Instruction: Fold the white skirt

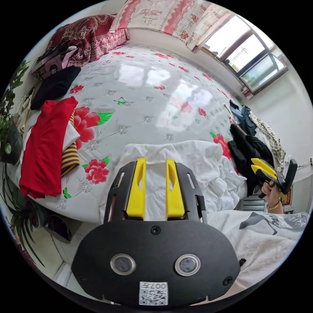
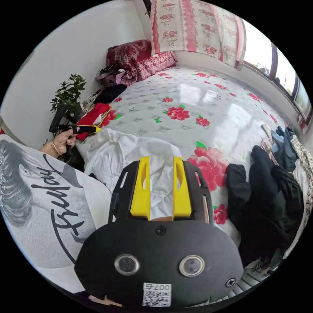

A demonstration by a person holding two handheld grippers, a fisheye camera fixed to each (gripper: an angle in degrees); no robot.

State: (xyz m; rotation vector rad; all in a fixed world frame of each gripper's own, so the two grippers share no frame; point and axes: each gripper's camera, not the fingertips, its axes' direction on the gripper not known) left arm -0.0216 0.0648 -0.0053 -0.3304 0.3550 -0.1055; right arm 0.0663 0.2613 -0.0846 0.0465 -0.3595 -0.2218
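Observation:
The white skirt (image 1: 202,166) (image 2: 114,153) lies crumpled at the near edge of the bed. In the left gripper view my left gripper (image 1: 156,161) hovers over it, its yellow jaws apart with nothing pinched between them. A hand holds the right gripper (image 1: 265,169) off to the skirt's right, beside the dark clothes. In the right gripper view my right gripper (image 2: 161,159) stands open above the skirt's folds, also holding nothing. The left gripper (image 2: 86,129) appears there too, held in a hand past the skirt's left end.
The bed (image 1: 146,91) (image 2: 202,101) has a glossy floral cover. A red garment (image 1: 45,143) and a striped one (image 1: 70,156) lie at its left edge, a pile of black clothes (image 1: 247,153) (image 2: 270,202) at its right. Maroon pillows (image 1: 91,36) and a plant (image 2: 68,94) stand farther off.

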